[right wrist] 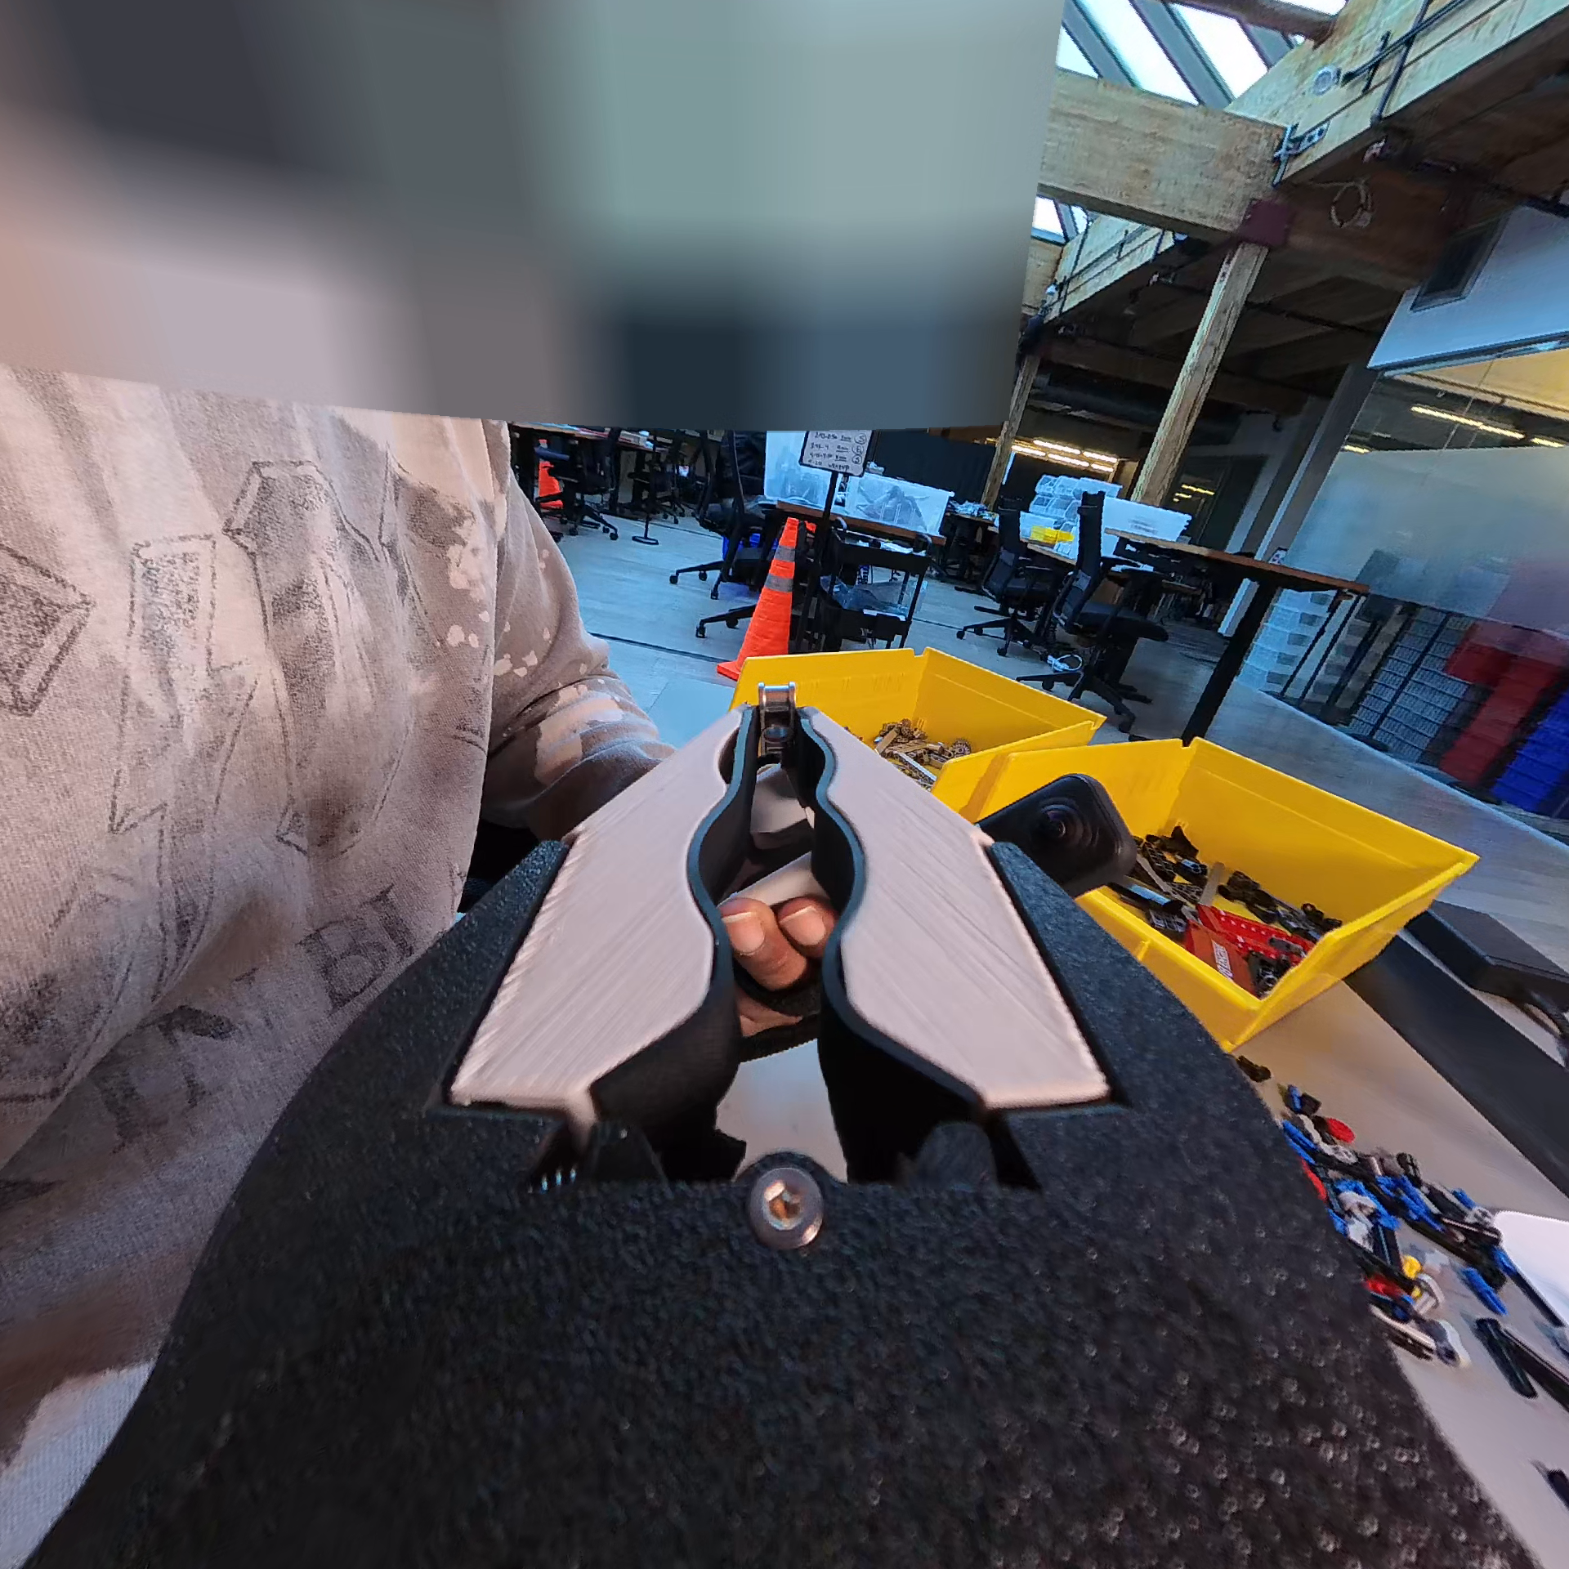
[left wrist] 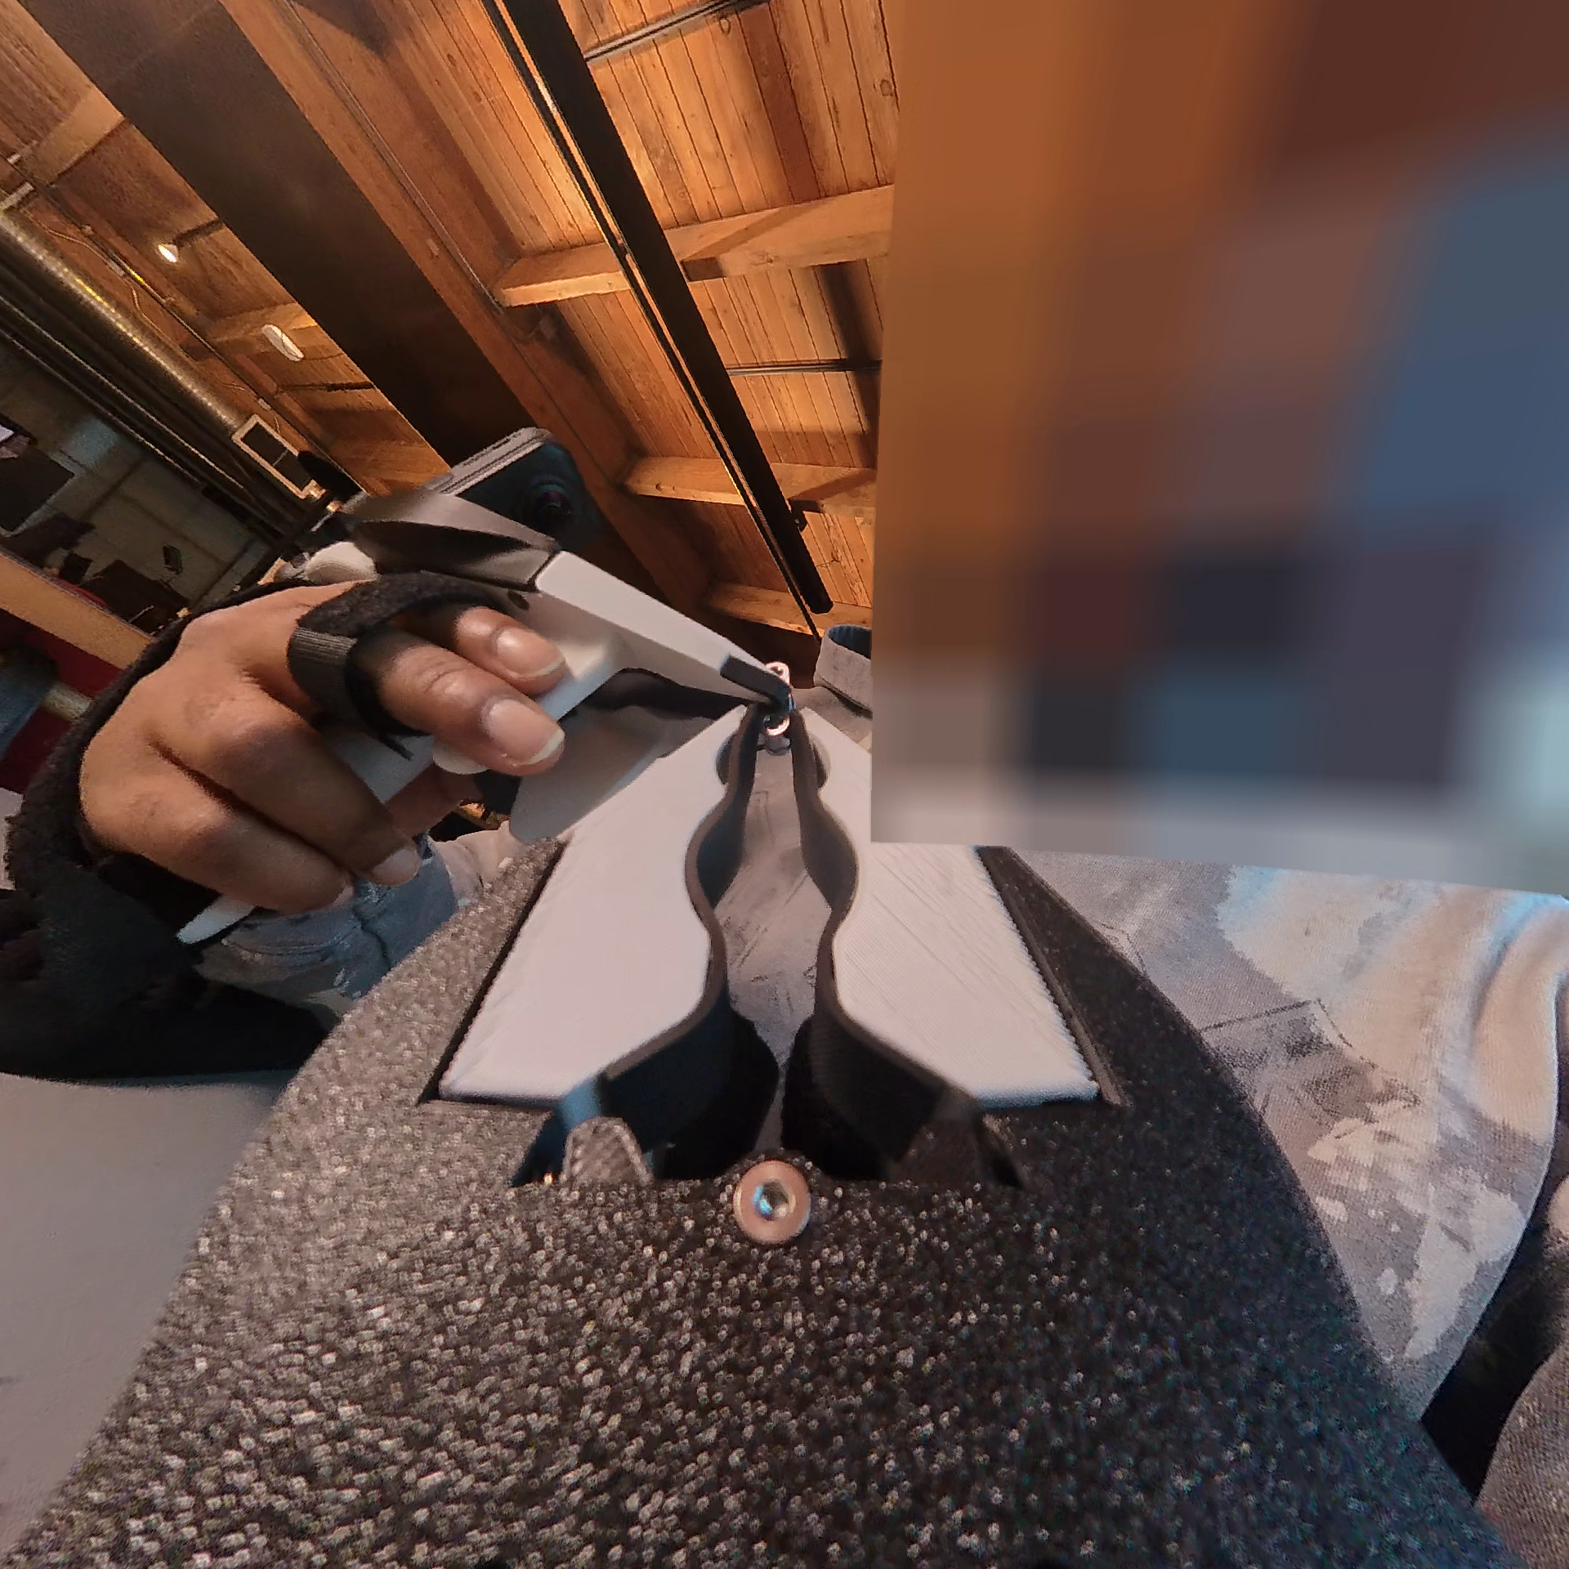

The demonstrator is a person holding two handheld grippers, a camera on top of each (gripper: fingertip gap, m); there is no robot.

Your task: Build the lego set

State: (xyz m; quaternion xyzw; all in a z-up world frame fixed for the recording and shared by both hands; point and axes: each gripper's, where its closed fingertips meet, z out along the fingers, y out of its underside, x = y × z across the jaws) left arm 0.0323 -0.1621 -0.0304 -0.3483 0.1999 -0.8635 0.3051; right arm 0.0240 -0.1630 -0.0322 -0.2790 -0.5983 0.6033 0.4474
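The left gripper (left wrist: 774,722) points up toward the person's chest, its two grey fingers drawn together at the tips around a small metal part (left wrist: 774,728), which looks like a tiny silver-and-black roller. The right gripper (left wrist: 760,679) comes in from nine o'clock in the left wrist view, held by a hand (left wrist: 280,739) in a black strap, and its dark tip meets the same part.

In the right wrist view the right gripper (right wrist: 777,722) is clenched on the small metal part (right wrist: 776,709) at twelve o'clock of its fingers; through blur, the exact grip is hard to judge. Two yellow bins (right wrist: 1358,857) of small pieces sit at two o'clock, and loose blue, black and red pieces (right wrist: 1392,1223) lie at four o'clock on the table (right wrist: 1401,1095). An orange cone (right wrist: 774,594) stands beyond.
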